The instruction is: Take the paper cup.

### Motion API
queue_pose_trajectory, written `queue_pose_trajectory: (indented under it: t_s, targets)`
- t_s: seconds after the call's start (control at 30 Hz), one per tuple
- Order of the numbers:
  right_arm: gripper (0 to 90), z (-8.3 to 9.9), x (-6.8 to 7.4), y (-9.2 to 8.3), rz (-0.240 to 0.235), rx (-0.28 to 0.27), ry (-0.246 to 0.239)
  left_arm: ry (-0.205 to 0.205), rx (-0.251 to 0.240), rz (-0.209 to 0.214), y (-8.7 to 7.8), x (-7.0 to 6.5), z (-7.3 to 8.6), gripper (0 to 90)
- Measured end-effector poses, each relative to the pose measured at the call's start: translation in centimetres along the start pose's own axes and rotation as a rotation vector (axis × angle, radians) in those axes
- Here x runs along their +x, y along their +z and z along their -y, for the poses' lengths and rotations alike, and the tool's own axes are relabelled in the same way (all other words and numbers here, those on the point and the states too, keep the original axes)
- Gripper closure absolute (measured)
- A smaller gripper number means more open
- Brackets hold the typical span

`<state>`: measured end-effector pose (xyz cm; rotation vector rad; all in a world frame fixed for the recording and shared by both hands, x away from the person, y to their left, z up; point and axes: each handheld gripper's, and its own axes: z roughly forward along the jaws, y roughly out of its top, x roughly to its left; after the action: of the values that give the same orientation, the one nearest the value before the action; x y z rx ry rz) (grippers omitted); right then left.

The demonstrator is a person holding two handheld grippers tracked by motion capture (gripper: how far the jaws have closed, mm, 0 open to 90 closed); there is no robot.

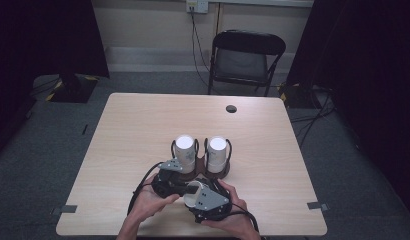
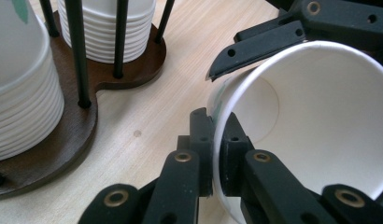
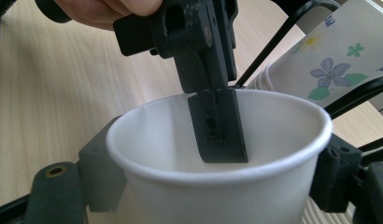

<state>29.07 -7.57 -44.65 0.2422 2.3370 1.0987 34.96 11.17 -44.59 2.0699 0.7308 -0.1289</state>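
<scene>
A white paper cup (image 1: 192,193) hangs tipped on its side between both grippers, just in front of the cup holder. My left gripper (image 2: 216,135) is shut on the cup's rim (image 2: 320,121), one jaw inside and one outside. My right gripper (image 3: 217,175) straddles the cup's body (image 3: 217,196), and its two pads touch the wall on opposite sides. The left gripper's inner jaw reaches down into the cup's mouth in the right gripper view. Both hands hold the grippers near the table's front edge.
A dark wooden holder (image 2: 77,135) with black rods carries two stacks of paper cups (image 1: 185,149) (image 1: 216,149), close behind the grippers. The stacked cups have a flower print (image 3: 329,60). A folding chair (image 1: 245,57) stands beyond the table, which has a cable hole (image 1: 231,108).
</scene>
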Motion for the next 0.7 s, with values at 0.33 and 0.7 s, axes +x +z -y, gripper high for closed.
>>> queue_pose_trajectory:
  t_s: [0.33,0.7]
  targets:
    - [25.6,0.13,-0.09,-0.25,-0.012,-0.016,0.023,-0.016,0.005,-0.002,0.04,0.18,0.11,85.7]
    - [27.3,0.29,-0.49,-0.5,-0.021,-0.046,0.066,-0.019,-0.031,-0.012,-0.15,0.05,0.13,82.3]
